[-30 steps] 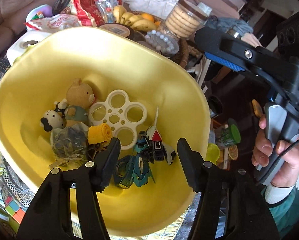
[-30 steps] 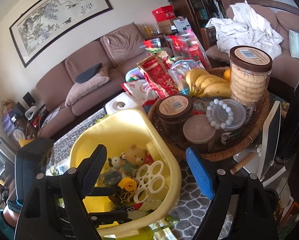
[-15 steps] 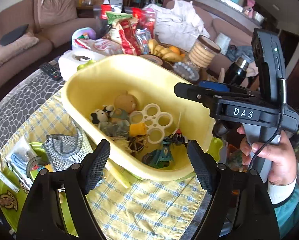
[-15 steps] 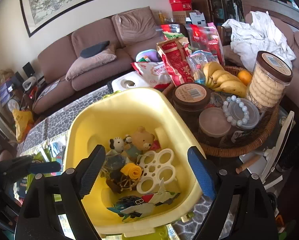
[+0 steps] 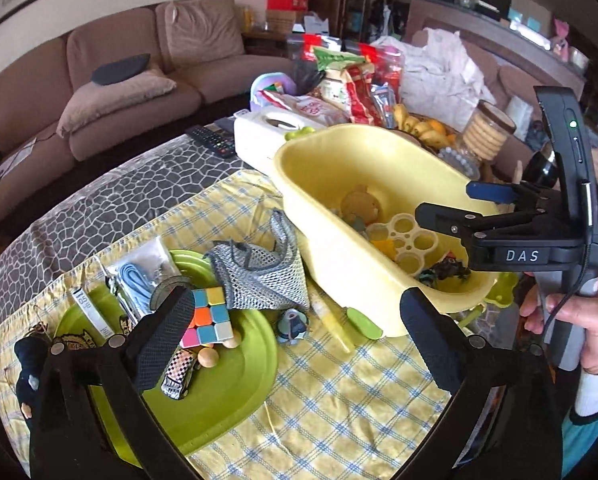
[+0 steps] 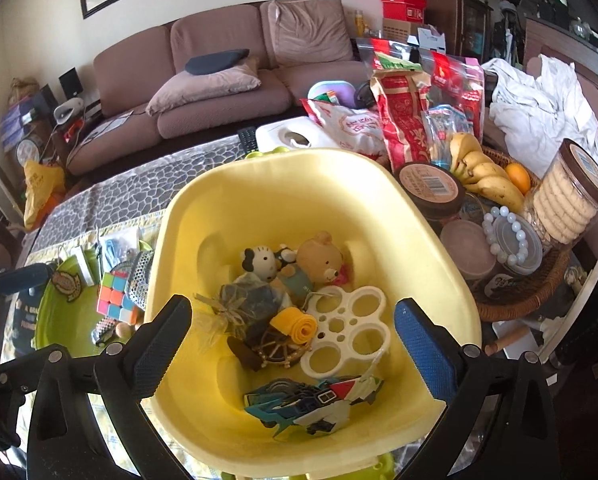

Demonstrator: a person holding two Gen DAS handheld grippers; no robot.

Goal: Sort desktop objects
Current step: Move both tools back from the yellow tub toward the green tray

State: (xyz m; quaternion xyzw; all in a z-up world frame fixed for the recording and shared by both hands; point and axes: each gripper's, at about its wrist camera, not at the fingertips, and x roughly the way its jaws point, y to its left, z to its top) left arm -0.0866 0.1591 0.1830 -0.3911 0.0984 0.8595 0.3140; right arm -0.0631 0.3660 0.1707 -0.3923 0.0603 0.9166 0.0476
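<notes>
A yellow tub point(image 6: 419, 248) holds a teddy bear point(image 6: 319, 258), a white ring holder point(image 6: 351, 328), a yellow roll point(image 6: 299, 326) and a blue toy robot point(image 6: 311, 402). It also shows in the left wrist view point(image 5: 339, 248). A green tray point(image 5: 227, 384) holds a colour cube point(image 5: 209, 316), a mesh pouch point(image 5: 263, 276) and small items. My left gripper point(image 5: 299, 340) is open and empty, above the checked cloth between tray and tub. My right gripper point(image 6: 293, 350) is open and empty, over the tub; it also shows in the left wrist view point(image 5: 447, 206).
A wicker basket point(image 6: 531, 296) with jars, bananas point(image 6: 483, 178) and a bead bracelet stands right of the tub. Snack bags point(image 6: 403, 120), a white tissue box point(image 5: 267, 132) and a remote point(image 5: 213, 140) lie behind. A yellow pen point(image 5: 333, 322) lies on the cloth.
My left gripper has pulled back out of the tub and swung left, so the green tray now shows. My right gripper has moved over the tub.
</notes>
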